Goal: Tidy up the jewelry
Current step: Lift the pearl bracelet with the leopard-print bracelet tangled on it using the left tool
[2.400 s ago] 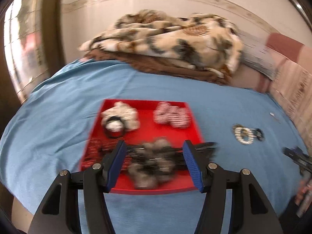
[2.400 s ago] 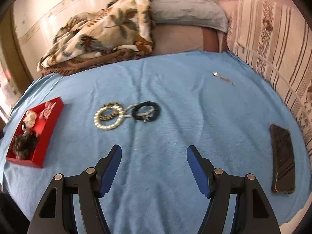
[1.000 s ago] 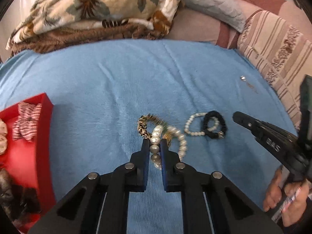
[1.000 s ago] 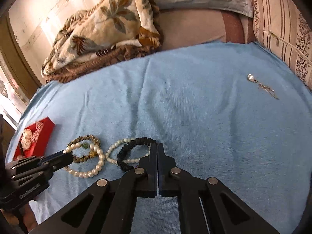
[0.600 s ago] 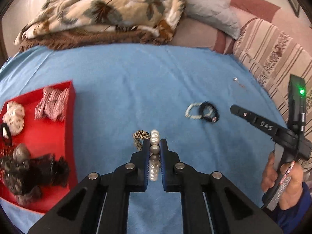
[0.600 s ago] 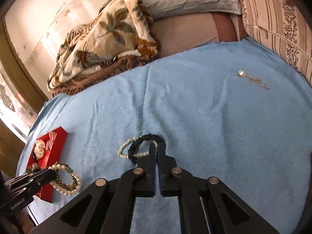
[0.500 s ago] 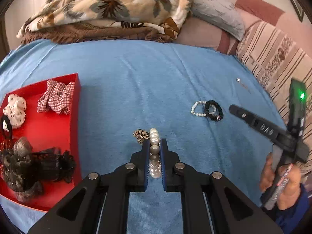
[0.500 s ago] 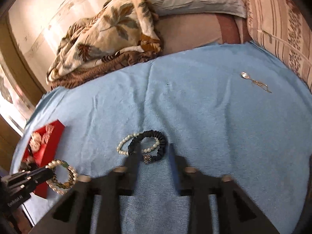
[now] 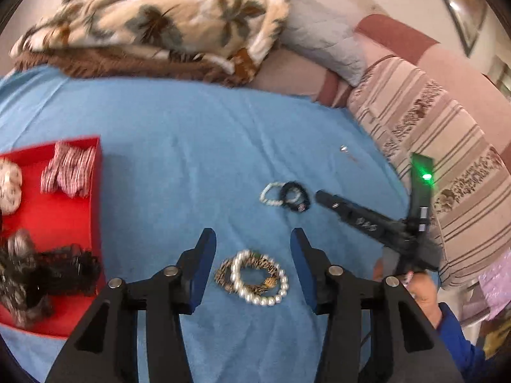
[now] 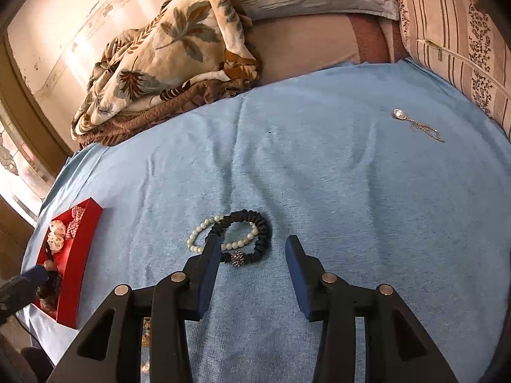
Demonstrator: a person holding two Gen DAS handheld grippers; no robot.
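Left gripper [image 9: 252,268] jaws opening, nothing clamped; pearl bracelet [image 9: 260,282] and leopard-print bangle [image 9: 252,269] lie on blue bedspread [image 9: 198,146], right of red tray [image 9: 95,223], outside it. Right gripper [image 10: 252,255] opening over black scrunchie bracelet [image 10: 255,233]. Risk: loops tangle, one drags off.

Both my grippers tilt downward. My left gripper [image 9: 252,239] is opening, nothing pinched between its pads; my right gripper [image 10: 252,249] is opening too, pads free.
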